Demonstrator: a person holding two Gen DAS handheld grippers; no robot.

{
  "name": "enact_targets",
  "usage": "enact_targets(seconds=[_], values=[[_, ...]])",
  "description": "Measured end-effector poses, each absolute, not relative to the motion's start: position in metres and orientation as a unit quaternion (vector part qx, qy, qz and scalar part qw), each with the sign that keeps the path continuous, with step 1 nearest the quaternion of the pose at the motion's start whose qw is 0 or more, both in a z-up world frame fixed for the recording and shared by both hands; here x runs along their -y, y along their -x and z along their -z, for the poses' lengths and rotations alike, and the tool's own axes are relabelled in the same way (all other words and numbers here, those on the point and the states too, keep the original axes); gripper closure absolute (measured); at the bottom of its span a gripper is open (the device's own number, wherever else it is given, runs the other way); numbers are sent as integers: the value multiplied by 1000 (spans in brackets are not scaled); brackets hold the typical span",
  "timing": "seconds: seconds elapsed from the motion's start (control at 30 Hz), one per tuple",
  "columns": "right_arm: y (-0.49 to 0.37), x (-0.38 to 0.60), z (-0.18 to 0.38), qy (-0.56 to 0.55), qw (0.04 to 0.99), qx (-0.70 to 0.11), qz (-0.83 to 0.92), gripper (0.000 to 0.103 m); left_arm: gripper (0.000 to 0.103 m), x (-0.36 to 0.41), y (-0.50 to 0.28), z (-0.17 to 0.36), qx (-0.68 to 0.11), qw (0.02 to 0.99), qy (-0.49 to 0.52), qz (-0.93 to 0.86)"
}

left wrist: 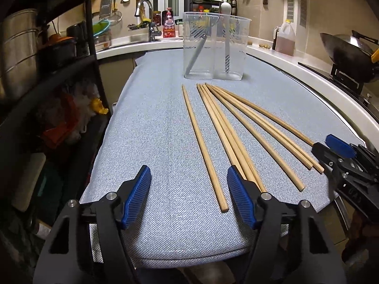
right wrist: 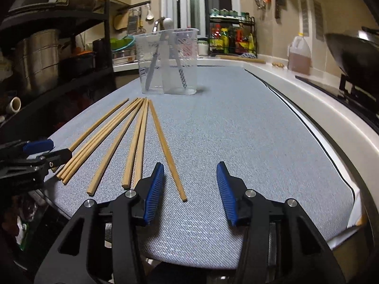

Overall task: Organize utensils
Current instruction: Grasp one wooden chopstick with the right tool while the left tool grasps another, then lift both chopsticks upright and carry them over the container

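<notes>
Several wooden chopsticks (left wrist: pixel 239 127) lie fanned out on the blue-grey cloth (left wrist: pixel 154 123), tips pointing to a clear plastic two-part holder (left wrist: pixel 214 47) at the far end. The holder has a grey utensil and a white-handled utensil in it. My left gripper (left wrist: pixel 189 177) is open and empty near the cloth's front edge, with the leftmost chopstick's (left wrist: pixel 203 146) near end between its fingers. My right gripper (right wrist: pixel 190 172) is open and empty; the rightmost chopstick (right wrist: pixel 165 149) ends between its fingers. The chopsticks (right wrist: pixel 113 142) and holder (right wrist: pixel 168 61) also show in the right wrist view.
A black shelf rack with pots (left wrist: pixel 35 54) stands at the left. A sink with a tap (left wrist: pixel 146 19) is at the back. A white counter (left wrist: pixel 308 71) with an oil jug (left wrist: pixel 285 37) and a wok (left wrist: pixel 348 52) runs along the right.
</notes>
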State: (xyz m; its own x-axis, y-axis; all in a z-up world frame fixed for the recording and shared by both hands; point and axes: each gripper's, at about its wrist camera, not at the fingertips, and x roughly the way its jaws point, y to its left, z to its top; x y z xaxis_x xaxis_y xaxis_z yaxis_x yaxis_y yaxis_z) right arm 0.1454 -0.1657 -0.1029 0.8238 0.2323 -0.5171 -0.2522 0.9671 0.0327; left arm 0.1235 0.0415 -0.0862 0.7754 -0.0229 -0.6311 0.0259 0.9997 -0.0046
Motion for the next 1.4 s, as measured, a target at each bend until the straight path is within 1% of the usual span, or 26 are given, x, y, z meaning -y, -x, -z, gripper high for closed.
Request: enact_targets(seconds=[0.1, 0.17, 0.2, 0.23, 0.27, 0.3, 0.33, 0.37, 0.4, 0.57, 0.67, 1.07, 1.4], values=[[-149, 166, 104, 18, 956, -259, -137, 56, 38, -41, -122, 87, -322, 947, -4, 15], [-149, 166, 106, 14, 958, -250, -138, 59, 42, -41, -121, 89, -312, 950, -5, 17], [-149, 166, 107, 12, 959, -246, -139, 70, 49, -40, -121, 89, -309, 951, -6, 19], [-149, 166, 107, 11, 960, -241, -142, 83, 59, -39, -120, 89, -305, 952, -9, 24], [-148, 165, 108, 9, 960, -239, -148, 86, 64, -39, -121, 88, -305, 952, -10, 27], [-148, 165, 108, 4, 960, -237, -150, 91, 74, -40, -121, 88, -305, 952, -11, 30], [-147, 165, 108, 3, 959, -237, -153, 94, 82, -40, -121, 87, -307, 951, -10, 35], [-147, 164, 107, 4, 959, -237, -154, 96, 87, -41, -122, 87, -308, 951, -9, 38], [-147, 164, 107, 3, 959, -238, -155, 98, 95, -42, -123, 86, -311, 949, -6, 42], [-146, 165, 100, -8, 953, -263, -151, 98, 96, -44, -122, 82, -330, 943, -2, 51], [-139, 166, 94, -8, 954, -260, -151, 98, 96, -44, -117, 73, -322, 945, -9, 52], [-113, 173, 46, -17, 967, -204, -152, 98, 97, -50, -94, 19, -254, 965, -10, 59], [-114, 170, 3, -19, 973, -169, -158, 98, 97, -46, -93, -14, -216, 974, -15, 73]])
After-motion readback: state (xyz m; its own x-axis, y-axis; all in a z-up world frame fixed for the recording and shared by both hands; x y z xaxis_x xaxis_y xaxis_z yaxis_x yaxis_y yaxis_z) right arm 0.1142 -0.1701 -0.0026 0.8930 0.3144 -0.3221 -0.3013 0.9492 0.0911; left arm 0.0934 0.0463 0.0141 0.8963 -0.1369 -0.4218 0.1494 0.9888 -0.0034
